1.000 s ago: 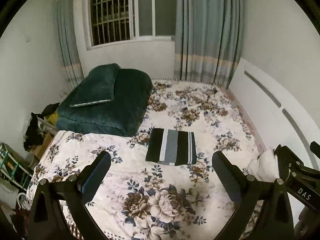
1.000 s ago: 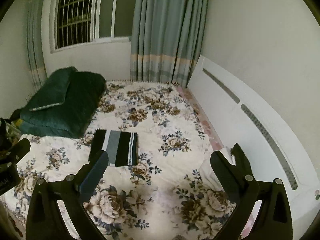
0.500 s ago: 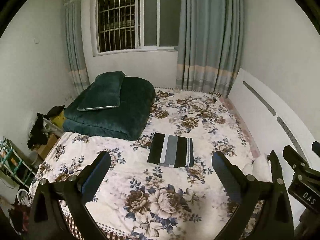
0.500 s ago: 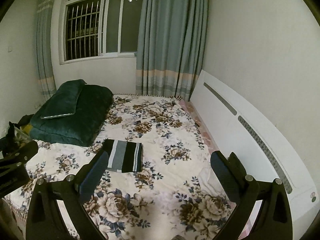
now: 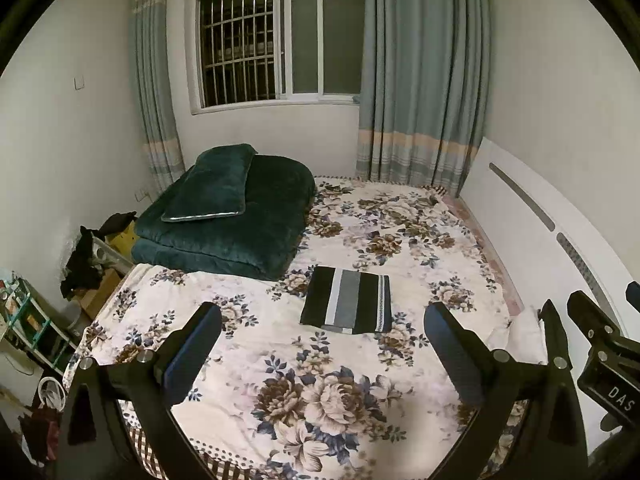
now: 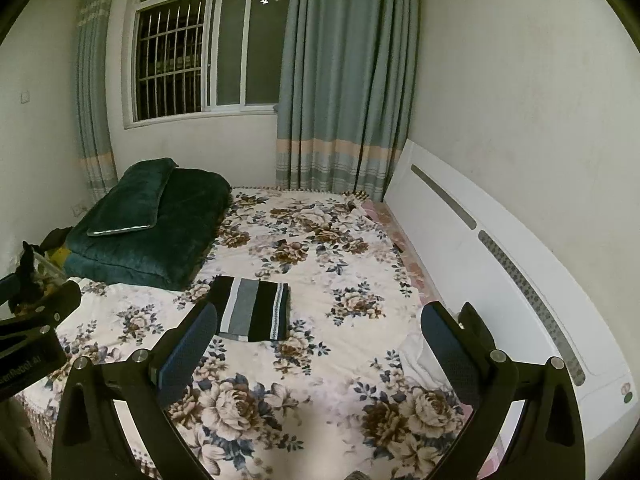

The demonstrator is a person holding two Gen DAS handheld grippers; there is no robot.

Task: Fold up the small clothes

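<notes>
A small striped garment (image 5: 347, 300) in black, white and grey lies folded into a flat rectangle in the middle of the floral bed (image 5: 404, 240). The right wrist view shows the same garment (image 6: 253, 309) near its left finger. My left gripper (image 5: 320, 344) is open, held well back over the bed's near end with nothing between its fingers. My right gripper (image 6: 318, 344) is open and empty too, off to the right of the left one. A white cloth (image 5: 520, 330) is bunched at the bed's right edge by the headboard.
A folded dark green quilt (image 5: 240, 224) with a green pillow on it fills the far left of the bed. The white headboard (image 5: 532, 232) runs along the right. Clutter and a small shelf (image 5: 28, 328) stand on the floor at left. Window and curtains close the far wall.
Both grippers have pulled back and tilted up from the bed, so the striped garment looks smaller and more of the window shows. Both stayed open and empty.
</notes>
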